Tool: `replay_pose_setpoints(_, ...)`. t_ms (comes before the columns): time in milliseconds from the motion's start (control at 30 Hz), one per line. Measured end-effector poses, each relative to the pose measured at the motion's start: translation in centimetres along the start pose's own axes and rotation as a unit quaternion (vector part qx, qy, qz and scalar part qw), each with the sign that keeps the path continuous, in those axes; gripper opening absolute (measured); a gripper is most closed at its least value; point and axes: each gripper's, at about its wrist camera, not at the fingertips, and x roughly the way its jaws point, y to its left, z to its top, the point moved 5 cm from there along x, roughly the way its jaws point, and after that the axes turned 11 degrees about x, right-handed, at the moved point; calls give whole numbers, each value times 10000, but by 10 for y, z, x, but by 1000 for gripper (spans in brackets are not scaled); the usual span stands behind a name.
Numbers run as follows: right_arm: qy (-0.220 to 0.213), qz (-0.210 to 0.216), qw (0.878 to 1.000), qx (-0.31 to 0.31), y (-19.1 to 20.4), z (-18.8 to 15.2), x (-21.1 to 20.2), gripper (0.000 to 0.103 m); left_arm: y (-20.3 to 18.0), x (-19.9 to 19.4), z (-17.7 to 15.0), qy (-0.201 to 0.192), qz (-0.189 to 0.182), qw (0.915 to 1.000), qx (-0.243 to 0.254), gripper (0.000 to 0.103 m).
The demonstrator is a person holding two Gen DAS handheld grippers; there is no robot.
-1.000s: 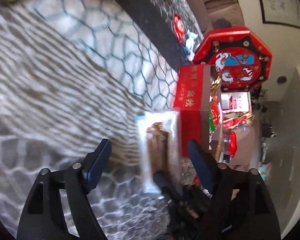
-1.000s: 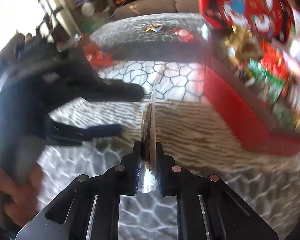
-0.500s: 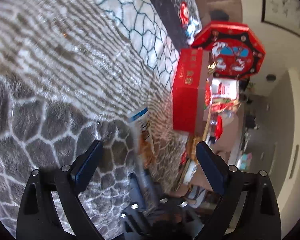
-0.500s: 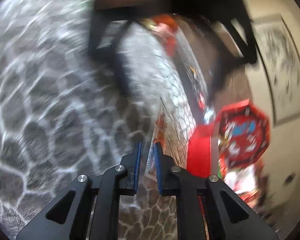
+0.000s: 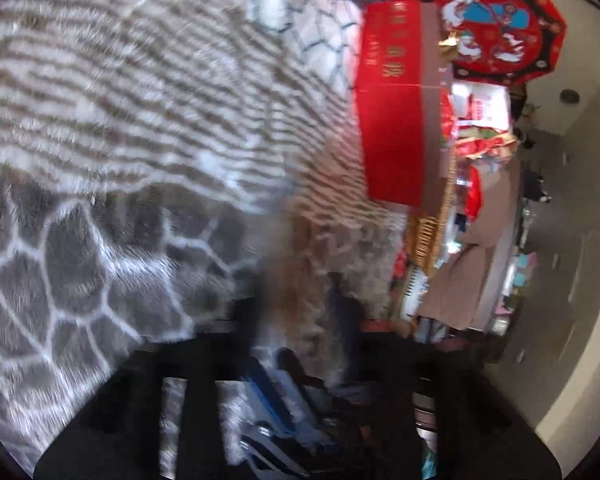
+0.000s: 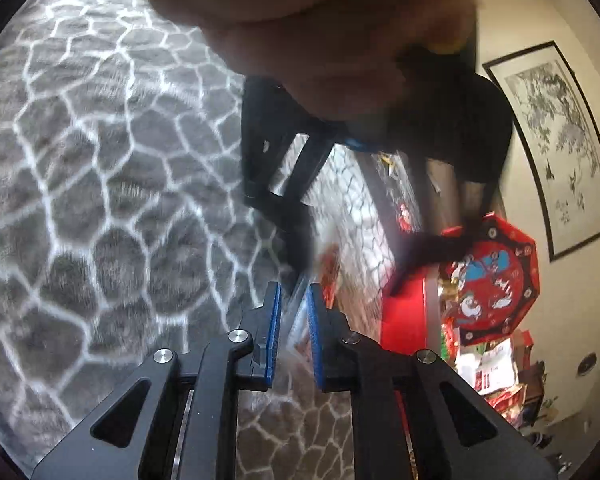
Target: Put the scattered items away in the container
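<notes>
Right wrist view: the right gripper (image 6: 293, 332) is clamped on a clear plastic snack packet (image 6: 300, 312) held edge-on above the grey fur rug with white cell pattern (image 6: 100, 200). The left gripper (image 6: 352, 256), borne by a hand (image 6: 320, 32), reaches the same packet, its jaws closing around it through heavy blur. An open red octagonal gift box (image 5: 396, 112), full of wrapped items, stands on the rug nearby.

Grey patterned rug (image 6: 100, 184) — framed painting (image 6: 556, 152)
</notes>
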Motion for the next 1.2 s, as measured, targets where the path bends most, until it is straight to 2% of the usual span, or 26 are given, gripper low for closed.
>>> replay_pose_setpoints(67,-29,37,10000,35,-3,-1,-3,11,5,6,1,34,-188,9998,-59,13)
replay_pose_setpoints(133,-46,117,9999,70,-9,-2,-5,11,5,5,3,-34,-169,9998,-29,13)
replay_pose_setpoints(233,-33,688,9942,824,-32,-5,-16,30,7,4,1,-150,-281,9994,-124,13)
replay_pose_setpoints(267,59,977,9859,1356,-47,-8,-19,32,8,4,1,-204,-377,9989,-189,13)
replay_pose_setpoints(300,231,1360,9663,2171,-71,-14,-21,35,11,3,-1,-277,-501,9980,-267,13)
replay_pose_setpoints(333,450,1760,9335,3092,-95,-23,-19,42,14,2,-3,-381,-683,9962,-379,13)
replay_pose_setpoints(367,638,2130,8930,3914,-112,-34,-15,51,16,1,-5,-497,-911,9935,-474,12)
replay_pose_setpoints(400,838,2624,8229,4969,-131,-53,-7,52,19,0,-5,-611,-1060,9908,-572,12)
replay_pose_setpoints(433,982,3169,7314,5958,-144,-75,4,54,22,-3,-7,-704,-1245,9875,-662,12)
replay_pose_setpoints(467,1033,3567,6524,6606,-148,-91,12,53,23,-7,-8,-790,-1461,9834,-733,11)
replay_pose_setpoints(500,1029,3781,5934,7031,-149,-104,18,53,22,-9,-10,-888,-1642,9795,-757,11)
replay_pose_setpoints(533,969,3878,5458,7364,-151,-115,24,53,19,-13,-13,-990,-1784,9762,-731,11)
replay_pose_setpoints(600,800,3954,4940,7703,-147,-122,25,53,11,-21,-17,-1060,-1933,9733,-631,11)
replay_pose_setpoints(667,538,4191,4340,7957,-152,-122,33,53,2,-22,-20,-1107,-1961,9729,-531,11)
replay_pose_setpoints(733,581,4431,3769,8113,-146,-118,45,50,-4,-20,-21,-1132,-2063,9707,-498,10)
replay_pose_setpoints(800,525,4584,3239,8259,-139,-114,56,22,-6,-19,-25,-1176,-2112,9692,-464,13)
replay_pose_setpoints(833,420,4618,3087,8305,-138,-112,58,13,-7,-19,-27,-1205,-2094,9693,-462,13)
replay_pose_setpoints(867,295,4608,3035,8335,-138,-111,57,10,-6,-19,-29,-1197,-2102,9692,-468,13)
replay_pose_setpoints(967,252,4663,3161,8259,-142,-102,55,9,-8,-17,-32,-1137,-2143,9691,-456,15)
replay_pose_setpoints(1000,215,4711,3157,8234,-144,-99,54,9,-8,-20,-31,-1164,-2129,9692,-430,25)
replay_pose_setpoints(1033,172,4746,3171,8209,-148,-98,54,9,-7,-25,-30,-1232,-2113,9687,-434,40)
replay_pose_setpoints(1067,129,4776,3236,8167,-154,-98,53,9,-5,-32,-28,-1354,-2127,9667,-440,71)
replay_pose_setpoints(1100,103,4778,3334,8127,-158,-97,51,9,-4,-38,-25,-1433,-2112,9660,-421,90)
replay_pose_setpoints(1200,73,4878,3559,7971,-165,-92,46,9,0,-55,-11,-1520,-1938,9686,-345,90)
